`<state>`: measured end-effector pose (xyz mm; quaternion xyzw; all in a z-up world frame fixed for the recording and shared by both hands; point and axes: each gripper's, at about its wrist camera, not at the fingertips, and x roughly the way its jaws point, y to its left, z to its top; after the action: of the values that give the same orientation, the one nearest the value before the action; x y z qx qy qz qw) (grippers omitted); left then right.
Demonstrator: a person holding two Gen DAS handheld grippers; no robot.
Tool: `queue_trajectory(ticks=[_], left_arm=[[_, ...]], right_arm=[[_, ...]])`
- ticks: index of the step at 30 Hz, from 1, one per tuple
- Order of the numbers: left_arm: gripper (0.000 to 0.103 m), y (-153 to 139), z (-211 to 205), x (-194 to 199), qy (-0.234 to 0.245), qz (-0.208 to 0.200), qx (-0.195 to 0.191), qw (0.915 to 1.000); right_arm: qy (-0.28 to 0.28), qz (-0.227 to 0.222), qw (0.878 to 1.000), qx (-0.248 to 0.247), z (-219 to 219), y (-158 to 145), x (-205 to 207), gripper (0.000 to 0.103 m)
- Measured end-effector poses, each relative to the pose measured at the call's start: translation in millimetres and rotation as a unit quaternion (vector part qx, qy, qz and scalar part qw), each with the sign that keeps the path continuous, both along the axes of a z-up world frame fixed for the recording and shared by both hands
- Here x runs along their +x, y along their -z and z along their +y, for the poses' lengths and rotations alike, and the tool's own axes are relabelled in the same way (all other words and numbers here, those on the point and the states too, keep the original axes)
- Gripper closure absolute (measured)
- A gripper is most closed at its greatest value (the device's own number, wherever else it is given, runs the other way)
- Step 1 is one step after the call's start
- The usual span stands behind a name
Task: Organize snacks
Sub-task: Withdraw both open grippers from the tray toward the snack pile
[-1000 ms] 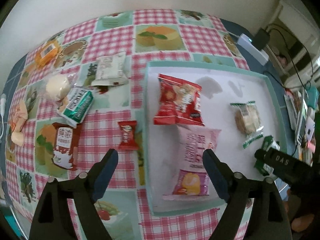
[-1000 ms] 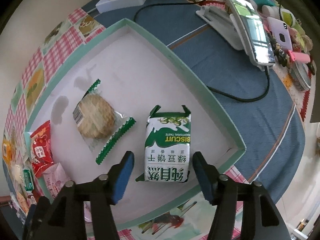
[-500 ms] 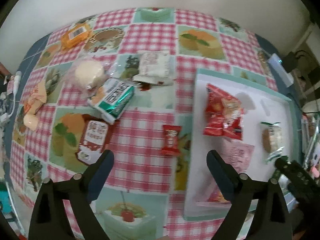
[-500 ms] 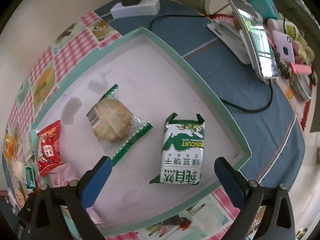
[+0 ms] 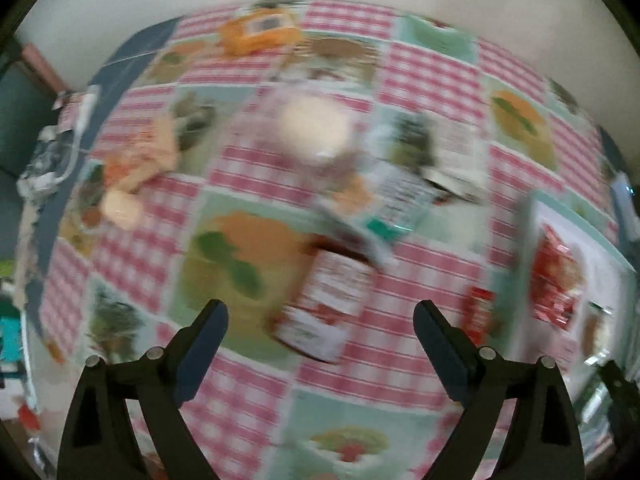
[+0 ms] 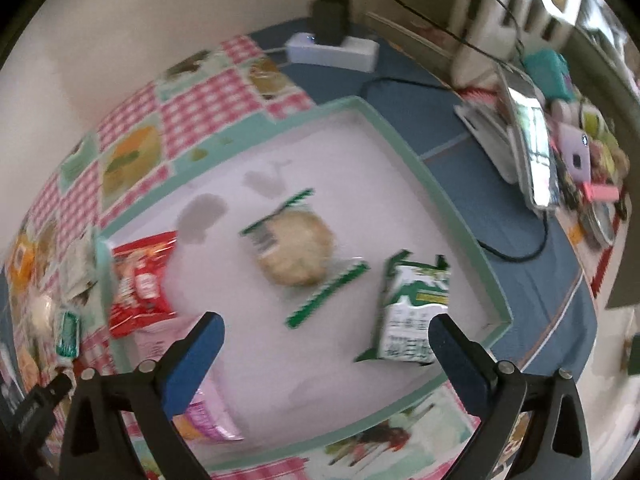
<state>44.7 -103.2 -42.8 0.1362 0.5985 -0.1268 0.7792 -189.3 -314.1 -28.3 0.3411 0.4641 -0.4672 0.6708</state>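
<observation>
The red-and-white foil snack packet (image 5: pixel 326 306), seen blurred between the left gripper's (image 5: pixel 320 330) spread, empty jaws, could be missed if approached too hastily.

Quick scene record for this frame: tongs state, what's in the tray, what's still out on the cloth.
left tongs: open, empty, above the tablecloth
right tongs: open, empty, above the tray
in tray: green biscuit pack, round cracker pack, red pack, pink pack
on cloth: brown-and-white pack, small red pack, orange pack
image quality: left view motion-blurred
</observation>
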Motion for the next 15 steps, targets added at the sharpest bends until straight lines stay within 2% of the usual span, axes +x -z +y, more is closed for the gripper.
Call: queue_trajectory(ticks=[8,15], left_arm=[[0.009,-4.7,56.2,38.9,-0.061,-0.018,0.013,0.9979],[0.009,-16.8,88.9,53.6,-0.073,-0.036,0.015,0.9966]], right_arm=[[-0.092,0.008,0.995,-0.023,43.9,-11.5,51.6,0.000],[-0.149,0.007,0.989,-0.024,81.1,-12.2,89.8,0.000]])
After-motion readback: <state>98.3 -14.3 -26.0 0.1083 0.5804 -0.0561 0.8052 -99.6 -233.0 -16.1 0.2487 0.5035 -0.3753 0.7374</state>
